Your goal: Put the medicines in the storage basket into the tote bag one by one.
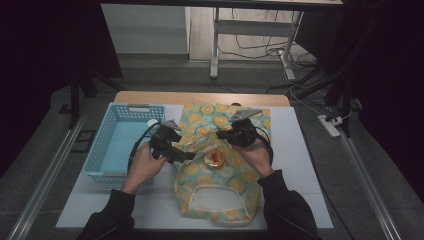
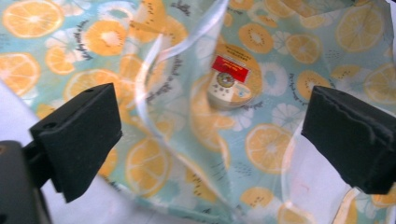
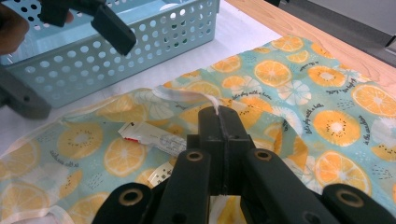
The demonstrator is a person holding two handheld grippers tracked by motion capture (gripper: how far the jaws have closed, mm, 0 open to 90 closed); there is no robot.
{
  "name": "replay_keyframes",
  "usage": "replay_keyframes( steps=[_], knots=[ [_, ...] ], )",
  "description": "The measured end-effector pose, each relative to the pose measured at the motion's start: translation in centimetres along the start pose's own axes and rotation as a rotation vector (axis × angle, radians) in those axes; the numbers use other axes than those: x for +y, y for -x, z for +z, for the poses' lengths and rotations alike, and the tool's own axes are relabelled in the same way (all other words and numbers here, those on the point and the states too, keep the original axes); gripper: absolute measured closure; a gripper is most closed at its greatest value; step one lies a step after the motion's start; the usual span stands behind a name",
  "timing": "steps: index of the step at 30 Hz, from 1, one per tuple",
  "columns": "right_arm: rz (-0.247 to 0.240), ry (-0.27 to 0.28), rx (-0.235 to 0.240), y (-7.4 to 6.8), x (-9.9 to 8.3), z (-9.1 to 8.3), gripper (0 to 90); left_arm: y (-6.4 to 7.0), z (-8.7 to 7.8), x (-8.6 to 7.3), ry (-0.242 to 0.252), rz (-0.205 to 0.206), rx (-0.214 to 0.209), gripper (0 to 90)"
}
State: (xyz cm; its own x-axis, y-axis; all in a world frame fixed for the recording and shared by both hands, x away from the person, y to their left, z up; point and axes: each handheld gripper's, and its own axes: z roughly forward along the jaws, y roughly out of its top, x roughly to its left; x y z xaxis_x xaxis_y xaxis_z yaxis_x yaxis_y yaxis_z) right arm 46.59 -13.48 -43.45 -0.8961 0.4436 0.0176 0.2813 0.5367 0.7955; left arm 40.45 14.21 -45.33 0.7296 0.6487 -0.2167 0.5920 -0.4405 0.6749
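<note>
- Pinching is recorded at the right gripper (image 3: 223, 116): its jaws are pressed together on a white-edged fold of the fruit-print bag (image 3: 289, 93), the edge showing just above the jaw tips in the right gripper view
- The left gripper (image 2: 210, 135) is noted with jaws spread wide apart; nothing is held between them, and the bag's printed fabric and a clear plastic layer are seen through the gap
- A small round packet (image 2: 231, 81) with a red label is seen beyond the left gripper's tips, between the two jaws in that view, lying on the bag under the clear layer
- In the high view the same packet (image 1: 214, 159) lies between the two grippers, nearer the hands than the jaw tips
- The left gripper (image 1: 172, 150) is held over the bag's left edge, with the blue basket (image 1: 107, 150) just beside it on its outer side
- The right gripper (image 1: 239, 134) is held over the bag's far half, well apart from the basket
- A white strip with a red end (image 3: 149, 135) is seen just left of the right gripper's closed jaws, lying against the bag
- The bag (image 1: 220, 190) is spread flat on the white mat (image 1: 295, 150), its white-rimmed opening lying nearest the person
</note>
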Motion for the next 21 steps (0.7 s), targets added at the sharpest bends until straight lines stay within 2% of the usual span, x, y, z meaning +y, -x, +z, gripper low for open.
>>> replay_keyframes(
  steps=[3, 9, 11, 16, 21],
  knots=[
    [0.000, -0.001, 0.000, 0.0, 0.0, 0.0, 90.0, -0.6, -0.7, -0.4, -0.001, -0.006, 0.005, 0.9],
    [0.002, -0.002, 0.000, 0.0, 0.0, 0.0, 90.0, -2.0, -2.4, -1.4, 0.025, -0.024, 0.053, 0.0],
    [-0.001, -0.003, 0.000, 0.0, 0.0, 0.0, 90.0, -2.5, -3.0, -1.8, 0.033, -0.030, 0.084, 0.0],
    [-0.001, -0.004, -0.001, 0.0, -0.1, 0.1, 90.0, -3.7, -3.9, -2.5, 0.014, -0.041, 0.137, 0.0],
    [-0.001, -0.005, 0.000, 0.0, 0.0, 0.1, 90.0, -5.0, -4.8, -3.1, 0.029, -0.075, 0.149, 0.7]
  ],
)
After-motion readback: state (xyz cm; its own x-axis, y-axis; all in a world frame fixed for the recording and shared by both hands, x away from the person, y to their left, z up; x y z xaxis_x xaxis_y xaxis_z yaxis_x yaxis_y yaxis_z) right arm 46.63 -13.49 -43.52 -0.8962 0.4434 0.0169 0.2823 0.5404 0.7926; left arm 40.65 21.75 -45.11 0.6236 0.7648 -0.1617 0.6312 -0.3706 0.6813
